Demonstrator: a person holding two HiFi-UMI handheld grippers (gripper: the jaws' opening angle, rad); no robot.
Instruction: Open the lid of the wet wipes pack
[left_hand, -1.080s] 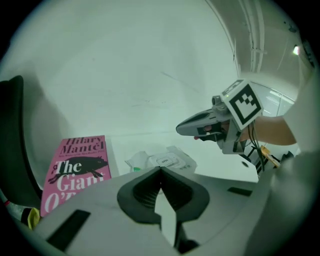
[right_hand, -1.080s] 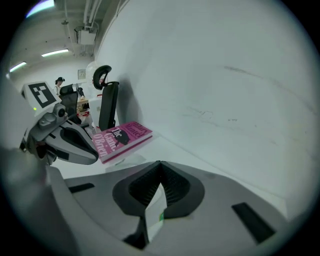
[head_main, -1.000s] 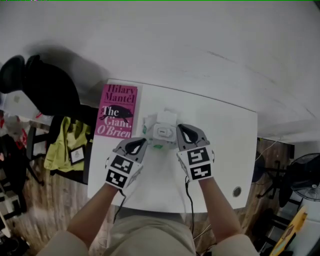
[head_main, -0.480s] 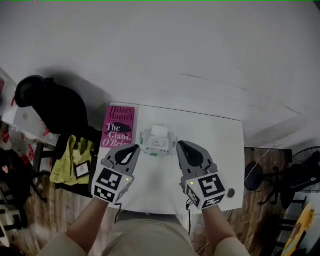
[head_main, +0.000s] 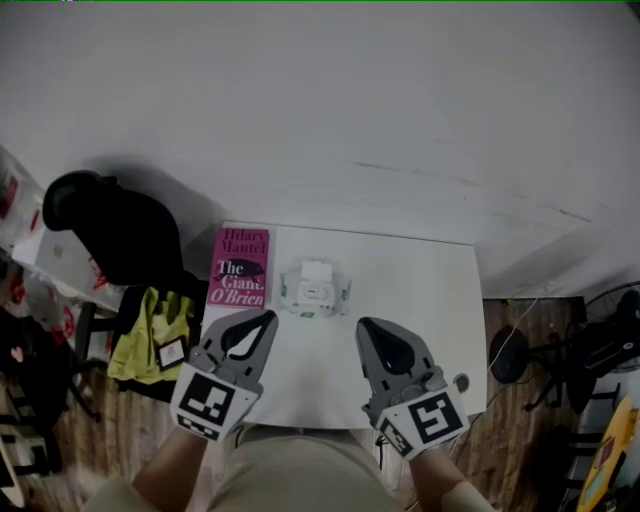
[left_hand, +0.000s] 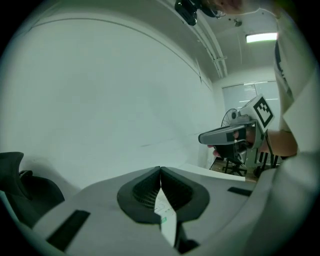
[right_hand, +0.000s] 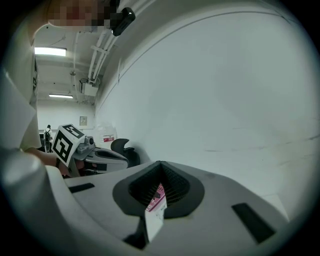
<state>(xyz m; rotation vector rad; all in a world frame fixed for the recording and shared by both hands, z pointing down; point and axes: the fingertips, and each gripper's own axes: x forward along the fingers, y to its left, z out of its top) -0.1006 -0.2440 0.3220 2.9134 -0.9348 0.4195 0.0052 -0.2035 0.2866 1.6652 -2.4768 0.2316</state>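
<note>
- The left gripper (head_main: 262, 324) is held over the near edge of the table (head_main: 425, 290). Its jaws are closed tip to tip, and nothing is held in them.
- The right gripper (head_main: 368, 330) is held beside it. Its jaws are closed too, and nothing is gripped.
- The pack (head_main: 314, 290) is seen lying flat on the table. It is ahead of both jaws and below them, about midway between the two. It is not touched by either.
- A book (head_main: 240, 268) lies just beside the pack, ahead of the left jaws and a little out to their left.
- A white lid (head_main: 317, 270) is seen on top of the pack. Its flap looks tipped up on the side far from the jaws, so the lid is judged to be open already. It is too small for this to be sure.
- The pack is thought to be light and soft, like a squashy bag. It would likely slide or be lifted if only the lid were pulled.
- The lid is thought to be thin, hard plastic that snaps.
- If more work is needed, the soft body should be held down at a side edge by one pair of jaws. The lid's lip, on the side near the jaws, should be caught by the other pair.
- A hard squeeze should be kept off the middle, or the wipes could be squashed.
</note>
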